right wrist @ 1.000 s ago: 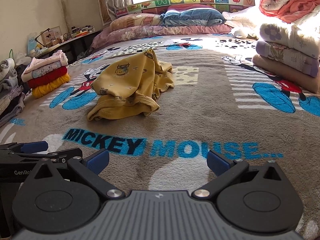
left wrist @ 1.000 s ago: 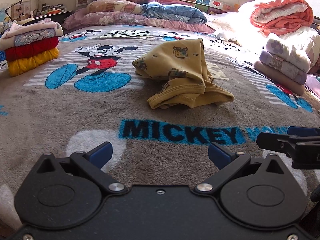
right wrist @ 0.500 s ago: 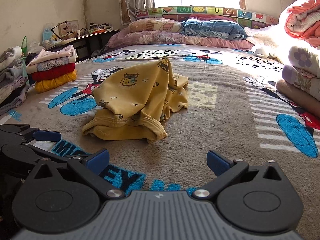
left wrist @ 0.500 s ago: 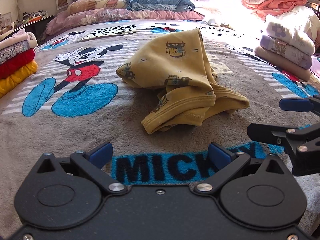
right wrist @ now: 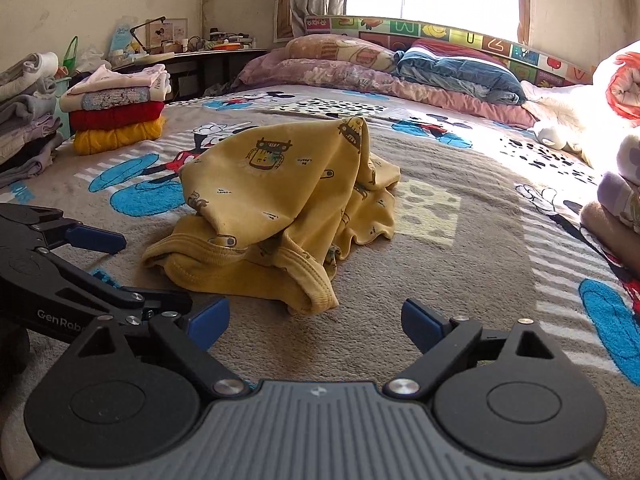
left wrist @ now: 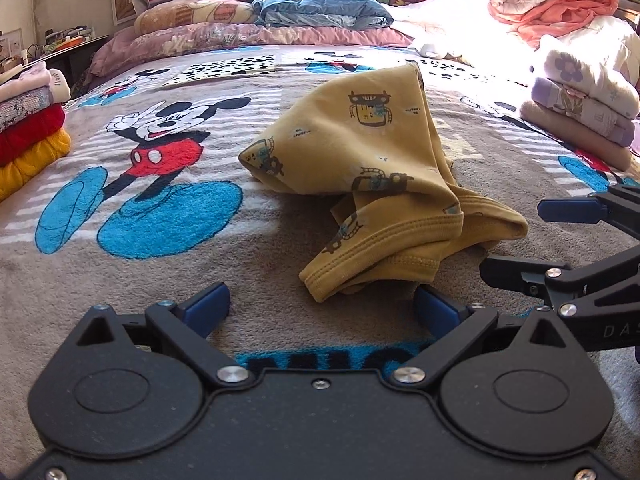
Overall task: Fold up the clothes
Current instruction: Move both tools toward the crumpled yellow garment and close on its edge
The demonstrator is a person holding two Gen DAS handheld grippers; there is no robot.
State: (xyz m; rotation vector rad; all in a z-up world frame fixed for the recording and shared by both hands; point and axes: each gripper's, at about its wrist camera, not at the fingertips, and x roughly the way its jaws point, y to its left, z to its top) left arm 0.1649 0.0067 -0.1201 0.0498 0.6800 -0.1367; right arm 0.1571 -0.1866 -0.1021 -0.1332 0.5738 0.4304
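A crumpled yellow garment with car prints (left wrist: 376, 184) lies in a heap on the Mickey Mouse blanket (left wrist: 160, 264); it also shows in the right wrist view (right wrist: 276, 208). My left gripper (left wrist: 322, 310) is open and empty, its fingertips just short of the garment's near hem. My right gripper (right wrist: 316, 320) is open and empty, a little short of the hem's near corner. The right gripper also shows at the right edge of the left wrist view (left wrist: 576, 248), and the left gripper at the left edge of the right wrist view (right wrist: 72, 264).
A stack of folded clothes (right wrist: 116, 116) sits at the blanket's left side. Folded quilts (left wrist: 580, 116) are piled at the right. Pillows (left wrist: 256, 28) lie along the headboard. More clothes (right wrist: 24, 120) are piled at the far left.
Both grippers have moved forward over the blanket toward the yellow garment, which now looms larger. Both stay open. The garment has not moved.
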